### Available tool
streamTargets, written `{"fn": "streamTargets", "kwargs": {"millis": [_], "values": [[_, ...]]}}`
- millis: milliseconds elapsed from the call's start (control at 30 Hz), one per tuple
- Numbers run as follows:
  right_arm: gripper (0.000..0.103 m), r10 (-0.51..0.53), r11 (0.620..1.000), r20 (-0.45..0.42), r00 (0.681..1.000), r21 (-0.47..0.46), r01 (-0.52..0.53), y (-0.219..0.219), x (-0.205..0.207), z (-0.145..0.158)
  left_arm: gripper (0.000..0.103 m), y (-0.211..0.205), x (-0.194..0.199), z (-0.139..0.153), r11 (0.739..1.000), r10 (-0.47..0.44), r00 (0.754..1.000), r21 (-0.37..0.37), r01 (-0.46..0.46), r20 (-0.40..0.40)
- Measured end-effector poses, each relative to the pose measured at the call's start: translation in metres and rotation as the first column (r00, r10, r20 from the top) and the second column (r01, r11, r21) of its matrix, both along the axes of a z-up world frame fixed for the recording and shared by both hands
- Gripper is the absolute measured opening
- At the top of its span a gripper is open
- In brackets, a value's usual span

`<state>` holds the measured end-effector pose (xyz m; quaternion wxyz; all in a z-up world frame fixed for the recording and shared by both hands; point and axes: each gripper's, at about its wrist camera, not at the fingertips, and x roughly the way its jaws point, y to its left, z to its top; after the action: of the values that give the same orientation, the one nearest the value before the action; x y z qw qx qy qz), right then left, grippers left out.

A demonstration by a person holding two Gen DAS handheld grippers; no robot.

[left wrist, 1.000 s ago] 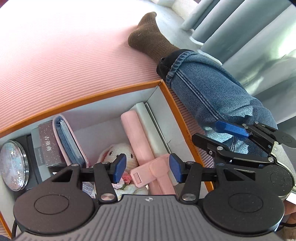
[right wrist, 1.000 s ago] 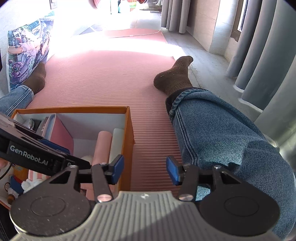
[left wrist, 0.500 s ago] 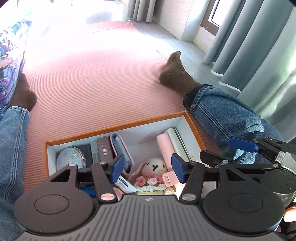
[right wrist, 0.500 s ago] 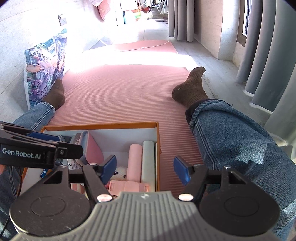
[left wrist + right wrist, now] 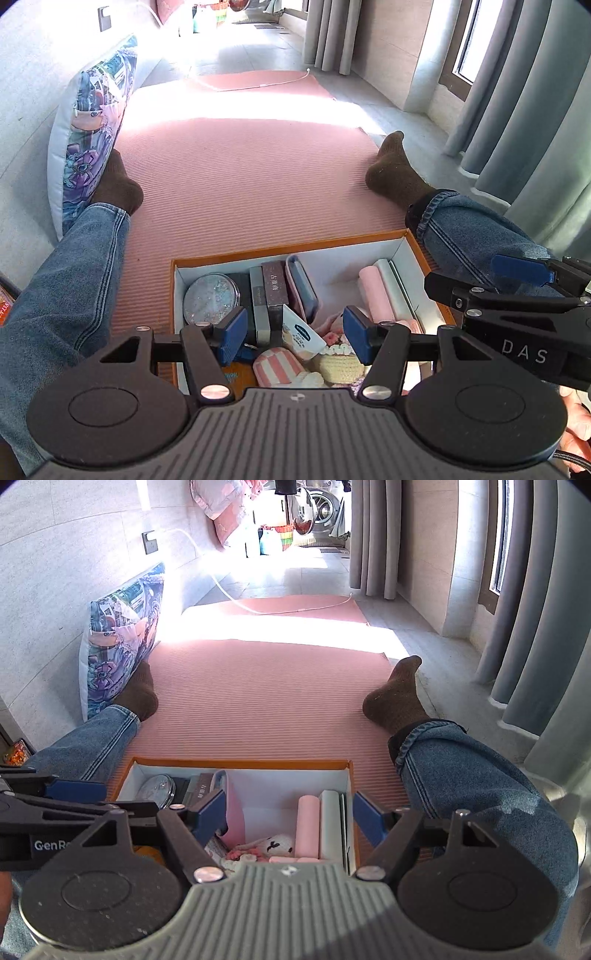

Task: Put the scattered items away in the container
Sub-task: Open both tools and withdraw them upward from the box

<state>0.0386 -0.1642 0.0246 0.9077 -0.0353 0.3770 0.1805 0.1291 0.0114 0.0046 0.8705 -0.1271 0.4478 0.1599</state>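
Both tongs are held spread and empty above the box: the left gripper (image 5: 294,334) and the right gripper (image 5: 289,816), whose jaws have just been opening. A pink mat (image 5: 236,184) is spread beneath the orange box (image 5: 295,248), in which a round glitter case (image 5: 211,301), a pink roll (image 5: 308,823) and a cream tube (image 5: 300,334) are packed between the person's legs.

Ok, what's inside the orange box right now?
In the orange box: a glittery round case, small cartons, a pink pouch, a pink roll, a cream tube, a plush bunny. The claws hide the near end.
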Motion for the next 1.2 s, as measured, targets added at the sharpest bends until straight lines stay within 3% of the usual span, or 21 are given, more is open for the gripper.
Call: {"fn": "streamTargets", "kwargs": {"millis": [333, 700, 1200], "values": [[0.079, -0.024, 0.998, -0.102, 0.994, -0.059, 0.018, 0.006, -0.021, -0.022, 0.072, -0.003, -0.03, -0.022, 0.993, 0.083, 0.995, -0.077, -0.087, -0.059], [0.078, -0.005, 0.991, -0.201, 0.98, -0.135, -0.023, 0.012, -0.028, -0.053, 0.072, -0.007, -0.042, -0.053, 0.984, 0.123, 0.981, -0.107, -0.14, -0.153], [0.077, -0.023, 0.987, -0.237, 0.971, -0.157, -0.015, 0.014, -0.027, -0.062, 0.072, -0.007, -0.041, -0.055, 0.983, 0.106, 0.984, -0.131, -0.125, -0.146]]}}
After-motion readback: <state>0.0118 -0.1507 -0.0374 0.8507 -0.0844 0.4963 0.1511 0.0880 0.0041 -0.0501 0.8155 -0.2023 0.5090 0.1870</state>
